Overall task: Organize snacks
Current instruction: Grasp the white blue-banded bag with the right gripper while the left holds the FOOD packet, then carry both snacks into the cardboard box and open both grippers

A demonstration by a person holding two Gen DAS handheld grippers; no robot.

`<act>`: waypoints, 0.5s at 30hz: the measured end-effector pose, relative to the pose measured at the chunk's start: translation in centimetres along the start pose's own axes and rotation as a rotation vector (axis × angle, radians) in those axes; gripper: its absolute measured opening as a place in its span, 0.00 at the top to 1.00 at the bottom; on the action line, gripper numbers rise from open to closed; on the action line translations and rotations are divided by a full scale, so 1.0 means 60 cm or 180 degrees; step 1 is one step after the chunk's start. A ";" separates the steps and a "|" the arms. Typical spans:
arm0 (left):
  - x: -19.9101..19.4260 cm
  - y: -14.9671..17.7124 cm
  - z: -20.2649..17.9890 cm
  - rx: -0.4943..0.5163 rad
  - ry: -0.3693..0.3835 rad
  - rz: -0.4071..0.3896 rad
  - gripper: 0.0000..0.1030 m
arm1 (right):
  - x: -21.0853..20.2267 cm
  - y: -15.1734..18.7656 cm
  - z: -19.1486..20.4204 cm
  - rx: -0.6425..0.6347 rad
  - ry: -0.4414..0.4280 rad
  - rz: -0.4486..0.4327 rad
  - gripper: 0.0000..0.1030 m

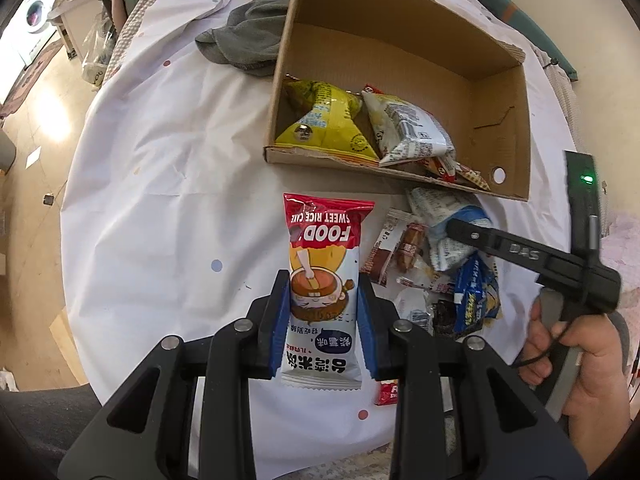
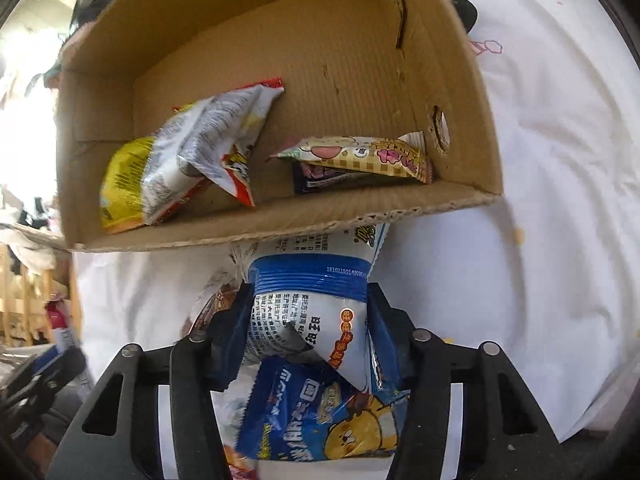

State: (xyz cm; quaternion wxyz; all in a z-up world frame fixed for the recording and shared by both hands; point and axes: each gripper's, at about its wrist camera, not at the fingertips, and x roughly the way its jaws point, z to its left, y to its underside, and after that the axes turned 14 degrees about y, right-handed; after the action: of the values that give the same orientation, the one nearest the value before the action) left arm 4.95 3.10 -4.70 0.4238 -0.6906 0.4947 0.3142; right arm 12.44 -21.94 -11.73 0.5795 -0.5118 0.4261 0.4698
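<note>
While our left gripper (image 1: 324, 312) clamps the red-and-white rice cake packet (image 1: 324, 276) lengthwise toward the brown cardboard box (image 1: 516, 128), our right gripper (image 2: 310, 320) pinches a blue-banded white pouch (image 2: 308, 292).

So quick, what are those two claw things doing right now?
Left gripper: shut on the red-topped rice cake packet.
Right gripper: shut on the white snack bag with a blue band.

Both grippers (image 1: 324, 280) (image 2: 310, 300) apparently clamped.

Right tongs (image 2: 310, 316) clamped on white-blue snack pkt (image 2: 308, 300), just below cardboard box (image 2: 280, 224) w/ snacks.
</note>
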 end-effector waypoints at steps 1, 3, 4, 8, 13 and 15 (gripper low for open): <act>0.000 0.000 0.002 -0.0008 -0.0013 -0.0005 0.74 | -0.006 0.003 -0.004 0.0031 -0.0045 -0.0011 0.46; -0.001 0.000 0.007 -0.0024 -0.0043 -0.0017 0.74 | -0.020 0.009 -0.010 0.0069 -0.0103 -0.0044 0.46; -0.001 0.000 0.008 -0.0029 -0.0063 -0.0023 0.74 | -0.027 0.012 -0.015 0.0093 -0.0137 -0.0064 0.46; 0.000 0.000 0.010 -0.0024 -0.0131 -0.0045 0.74 | -0.056 0.033 -0.022 0.0149 -0.0259 -0.0143 0.46; -0.002 0.001 0.012 -0.0026 -0.0206 -0.0098 0.74 | -0.089 0.057 -0.044 0.0228 -0.0659 -0.0162 0.46; -0.006 0.002 0.012 -0.0032 -0.0219 -0.0132 0.74 | -0.102 0.064 -0.043 0.0210 -0.0815 -0.0227 0.46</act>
State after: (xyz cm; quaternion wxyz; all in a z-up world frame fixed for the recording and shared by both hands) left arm 4.72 3.89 -4.77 0.4436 -0.6916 0.4638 0.3314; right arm 7.43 -25.01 -6.78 0.6619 -0.4431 0.3455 0.4961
